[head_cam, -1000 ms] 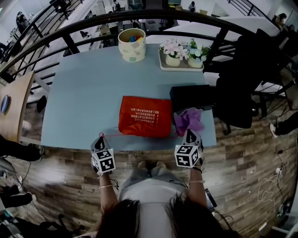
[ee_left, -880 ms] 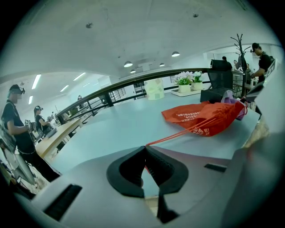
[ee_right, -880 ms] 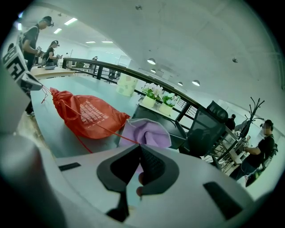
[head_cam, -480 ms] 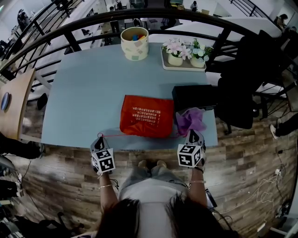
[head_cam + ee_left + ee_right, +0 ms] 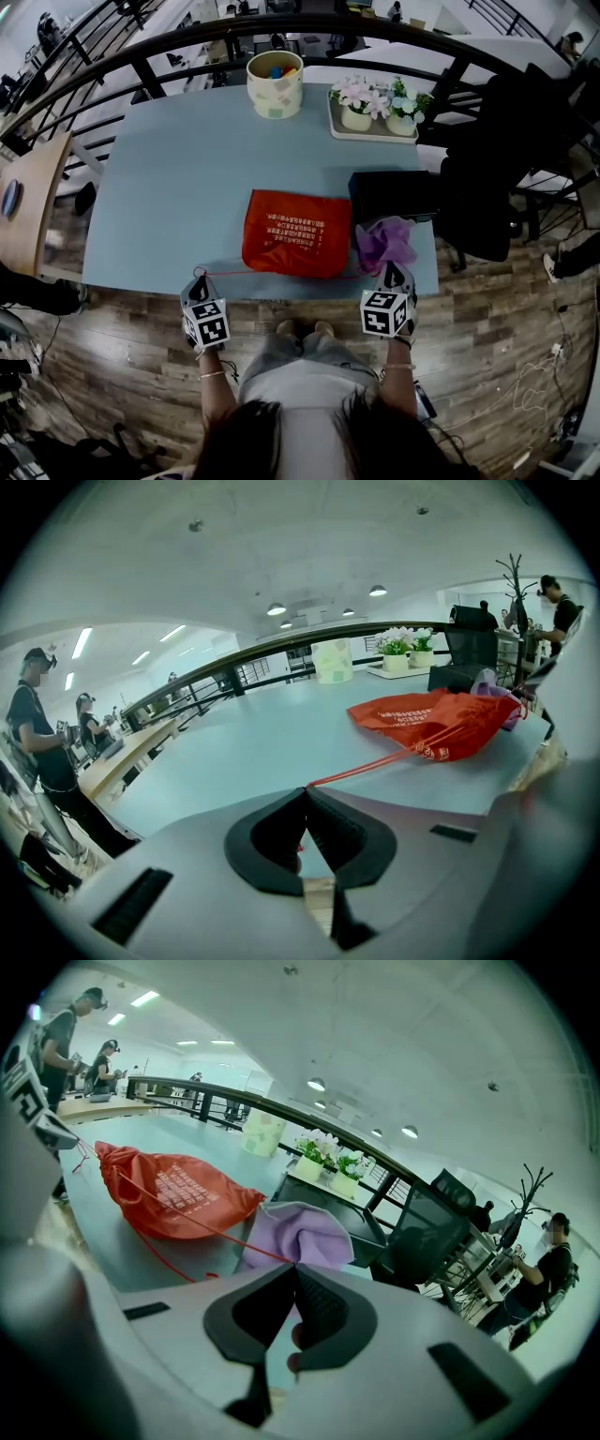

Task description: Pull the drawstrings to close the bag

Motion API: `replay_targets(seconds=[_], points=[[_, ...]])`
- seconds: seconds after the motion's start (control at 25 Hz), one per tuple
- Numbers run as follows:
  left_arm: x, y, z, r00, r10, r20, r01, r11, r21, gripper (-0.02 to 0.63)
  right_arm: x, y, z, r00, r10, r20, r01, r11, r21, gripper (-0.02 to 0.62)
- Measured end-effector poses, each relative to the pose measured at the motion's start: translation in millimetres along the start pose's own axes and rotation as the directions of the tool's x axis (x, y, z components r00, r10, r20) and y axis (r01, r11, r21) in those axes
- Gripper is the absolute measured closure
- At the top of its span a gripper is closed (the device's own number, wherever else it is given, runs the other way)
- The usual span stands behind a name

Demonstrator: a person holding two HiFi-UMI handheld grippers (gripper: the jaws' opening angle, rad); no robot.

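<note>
the red bag [image 5: 296, 232] lies flat on the light blue table [image 5: 169, 187], close to the near edge and roughly midway between your two hands. it is a soft, rumpled pouch of orange-red fabric, wider than it is deep, with a few lines of small white print on its upper face. its long axis runs left to right across the table, parallel to the near edge, and the side facing you is the one the drawstring [image 5: 375, 764] runs along. that thin red cord stretches taut in a nearly straight line from one gripper to the other, just beside the bag's near side. your left gripper [image 5: 306, 789] has its fingers together, pinched on the cord at their tips, at the table's near edge to the left of the bag. your right gripper [image 5: 293, 1265] likewise has its fingers clamped on the cord, just beside a crumpled purple cloth [image 5: 382, 240] at the bag's right end. a black box [image 5: 394, 195] sits behind that cloth.
</note>
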State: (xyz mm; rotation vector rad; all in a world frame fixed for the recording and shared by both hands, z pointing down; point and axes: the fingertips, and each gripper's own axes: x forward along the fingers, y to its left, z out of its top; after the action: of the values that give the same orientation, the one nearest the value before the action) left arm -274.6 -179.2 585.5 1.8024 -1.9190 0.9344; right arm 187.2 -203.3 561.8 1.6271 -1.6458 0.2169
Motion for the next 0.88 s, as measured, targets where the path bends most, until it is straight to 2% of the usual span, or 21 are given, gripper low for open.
replay_targets(seconds=[0.56, 0.76, 0.88], points=[[0, -7, -10, 0.999, -0.027, -0.034, 0.027, 1.0, 0.001, 0.589, 2, -2, -6, 1.0, 0.006, -0.014, -0.006, 1.0, 0.001, 0.569], [-4, -9, -10, 0.998, -0.049, -0.039, 0.048, 0.999, -0.01, 0.589, 0, 2, -5, 0.998, 0.06, -0.006, -0.059, 0.997, 0.046, 0.569], [-7, -13, -10, 0.996, -0.085, -0.04, 0.084, 0.996, -0.015, 0.588, -1, 5, -8, 0.997, 0.082, -0.011, -0.081, 0.996, 0.04, 0.568]])
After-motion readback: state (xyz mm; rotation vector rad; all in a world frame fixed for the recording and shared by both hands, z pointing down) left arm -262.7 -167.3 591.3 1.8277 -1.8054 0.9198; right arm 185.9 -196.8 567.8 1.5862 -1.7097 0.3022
